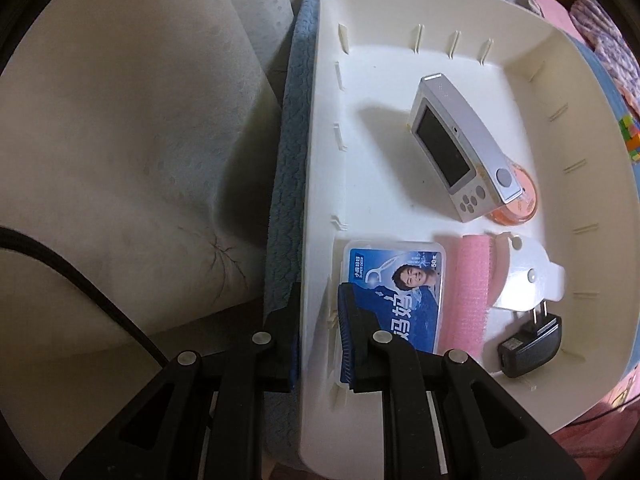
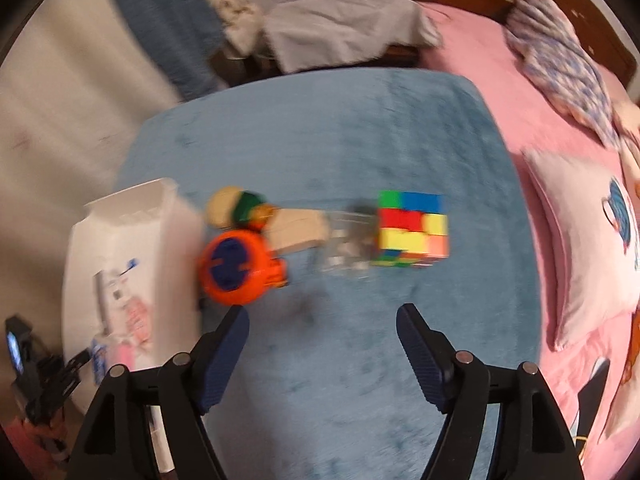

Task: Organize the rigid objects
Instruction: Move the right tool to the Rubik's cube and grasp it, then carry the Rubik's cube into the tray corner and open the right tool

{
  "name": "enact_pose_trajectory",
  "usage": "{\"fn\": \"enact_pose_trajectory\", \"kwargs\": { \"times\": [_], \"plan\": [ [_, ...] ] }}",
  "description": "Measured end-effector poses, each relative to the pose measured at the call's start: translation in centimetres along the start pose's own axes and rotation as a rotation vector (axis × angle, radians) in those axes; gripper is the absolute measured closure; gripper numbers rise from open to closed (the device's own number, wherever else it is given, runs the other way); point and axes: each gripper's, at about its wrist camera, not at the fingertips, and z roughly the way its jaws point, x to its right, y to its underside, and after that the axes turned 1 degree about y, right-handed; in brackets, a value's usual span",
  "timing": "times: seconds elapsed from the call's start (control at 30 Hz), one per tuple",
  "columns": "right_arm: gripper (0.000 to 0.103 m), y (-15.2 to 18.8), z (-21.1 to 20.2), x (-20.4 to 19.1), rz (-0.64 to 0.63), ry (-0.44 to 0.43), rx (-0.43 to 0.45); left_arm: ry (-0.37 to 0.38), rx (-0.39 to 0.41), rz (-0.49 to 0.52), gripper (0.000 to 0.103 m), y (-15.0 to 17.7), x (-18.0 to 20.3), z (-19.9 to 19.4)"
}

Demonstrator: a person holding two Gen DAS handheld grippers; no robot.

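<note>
The right wrist view is motion-blurred: the clear item beside the puzzle cube cannot be identified. In the left wrist view, a silver handheld device half-hides an orange round container, and the tray hides 1 left finger.

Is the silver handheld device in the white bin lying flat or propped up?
Propped up. The silver handheld device stands tilted on its long edge in the white bin, its button end leaning against an orange round container.
</note>
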Motion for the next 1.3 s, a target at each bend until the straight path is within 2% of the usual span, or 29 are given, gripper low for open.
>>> {"fn": "enact_pose_trajectory", "kwargs": {
  "times": [0.27, 0.6, 0.8, 1.0, 1.07, 1.13, 1.3],
  "plan": [
    [0.026, -1.8, 4.7, 5.4, 0.110, 0.020, -0.071, -0.026, -0.045, 0.024, 0.086, -1.2, 1.5, 0.3],
    [0.026, -3.0, 7.9, 6.7, 0.139, -0.017, -0.052, -0.021, -0.069, 0.030, 0.087, -2.6, 1.7, 0.8],
    [0.026, -4.0, 9.1, 6.4, 0.123, 0.002, -0.010, -0.017, -0.066, 0.027, 0.087, -2.6, 1.4, 0.7],
    [0.026, -4.4, 9.9, 7.0, 0.170, 0.004, 0.000, -0.012, -0.056, 0.017, 0.087, -2.3, 0.7, 0.0],
    [0.028, -4.3, 10.0, 7.2, 0.188, -0.003, 0.000, -0.012, -0.053, 0.016, 0.087, -2.2, 0.6, -0.3],
    [0.039, -4.3, 9.9, 7.4, 0.204, -0.018, 0.005, -0.010, -0.049, 0.014, 0.087, -2.0, 0.6, -0.1],
    [0.042, -4.4, 9.8, 7.4, 0.193, -0.015, 0.003, -0.003, -0.046, 0.011, 0.087, -1.7, 0.0, -0.7]
  ]
}}
